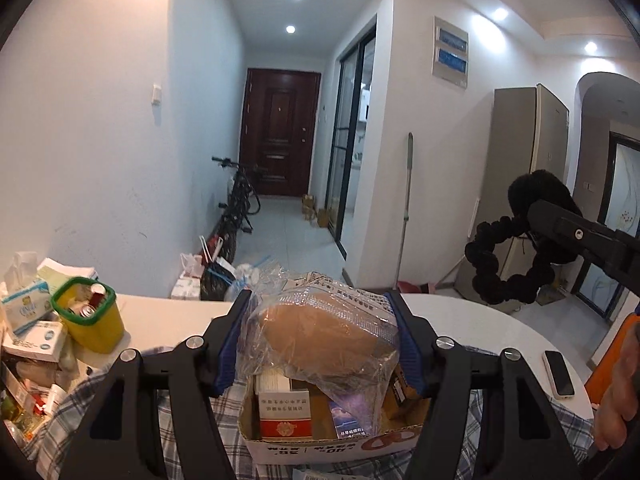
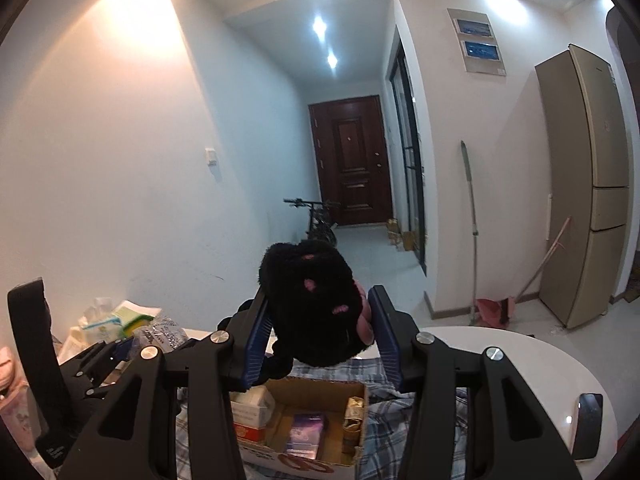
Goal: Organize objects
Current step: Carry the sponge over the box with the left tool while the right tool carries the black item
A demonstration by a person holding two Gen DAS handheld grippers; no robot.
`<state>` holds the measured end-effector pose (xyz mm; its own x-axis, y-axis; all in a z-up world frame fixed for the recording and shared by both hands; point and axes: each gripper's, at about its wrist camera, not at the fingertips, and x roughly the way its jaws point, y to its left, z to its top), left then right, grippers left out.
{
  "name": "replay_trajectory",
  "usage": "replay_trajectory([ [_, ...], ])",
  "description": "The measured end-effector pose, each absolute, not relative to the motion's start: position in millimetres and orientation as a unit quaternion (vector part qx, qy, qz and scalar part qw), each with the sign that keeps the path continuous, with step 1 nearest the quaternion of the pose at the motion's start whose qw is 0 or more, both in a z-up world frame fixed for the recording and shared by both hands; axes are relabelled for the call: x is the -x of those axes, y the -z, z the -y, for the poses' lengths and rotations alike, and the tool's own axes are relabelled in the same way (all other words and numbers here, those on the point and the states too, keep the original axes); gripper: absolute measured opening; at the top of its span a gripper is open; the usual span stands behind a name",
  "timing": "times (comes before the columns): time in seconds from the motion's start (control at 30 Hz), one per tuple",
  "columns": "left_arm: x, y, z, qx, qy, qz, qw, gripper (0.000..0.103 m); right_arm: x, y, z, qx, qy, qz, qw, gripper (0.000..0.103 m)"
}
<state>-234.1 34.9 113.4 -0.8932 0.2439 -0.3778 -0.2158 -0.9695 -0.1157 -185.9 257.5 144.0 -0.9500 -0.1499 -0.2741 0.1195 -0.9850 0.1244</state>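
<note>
My left gripper (image 1: pixel 318 300) is shut on a clear plastic bag (image 1: pixel 320 336) with a brown loaf-like thing inside, its blue pads pressing both sides. The bag hangs just above an open cardboard box (image 1: pixel 304 450) holding cigarette packs and small cartons. In the right wrist view, my right gripper (image 2: pixel 320 294) is shut on a black fluffy plush (image 2: pixel 312 304) with pink marks, held above the same box (image 2: pixel 316 382). The left wrist view shows the right gripper (image 1: pixel 540 212) at the right, with the plush's black loop (image 1: pixel 500 268) dangling. The left gripper (image 2: pixel 120 350) appears at the lower left.
The box sits on a plaid cloth (image 1: pixel 180 412) over a white rounded table (image 1: pixel 460 320). A yellow bin with a green rim (image 1: pixel 90 320) and tissue packs (image 1: pixel 28 308) crowd the left. A phone (image 1: pixel 559 372) lies at the right edge. A hand (image 1: pixel 616 392) shows there.
</note>
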Motion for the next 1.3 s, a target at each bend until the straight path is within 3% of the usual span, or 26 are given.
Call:
replay_trajectory([
  [0.33,274,-53,-61,0.272,-0.956,-0.015,0.109,0.067,200,-130,-259,-0.175,0.981,0.041,0.071,0.047],
  [0.87,302,-11,-56,0.334,-0.937,-0.003,0.107,0.067,232,-93,-257,-0.246,0.966,0.034,0.069,0.047],
  [0.93,304,-10,-56,0.343,-0.934,-0.003,0.103,0.071,233,-93,-257,-0.248,0.966,0.034,0.069,0.047],
  [1.0,306,-9,-55,0.347,-0.933,-0.002,0.095,0.088,234,-92,-258,-0.249,0.966,0.034,0.068,0.047],
  [1.3,287,-38,-46,0.29,-0.953,-0.005,0.081,0.088,233,-97,-259,-0.245,0.966,0.039,0.068,0.047],
])
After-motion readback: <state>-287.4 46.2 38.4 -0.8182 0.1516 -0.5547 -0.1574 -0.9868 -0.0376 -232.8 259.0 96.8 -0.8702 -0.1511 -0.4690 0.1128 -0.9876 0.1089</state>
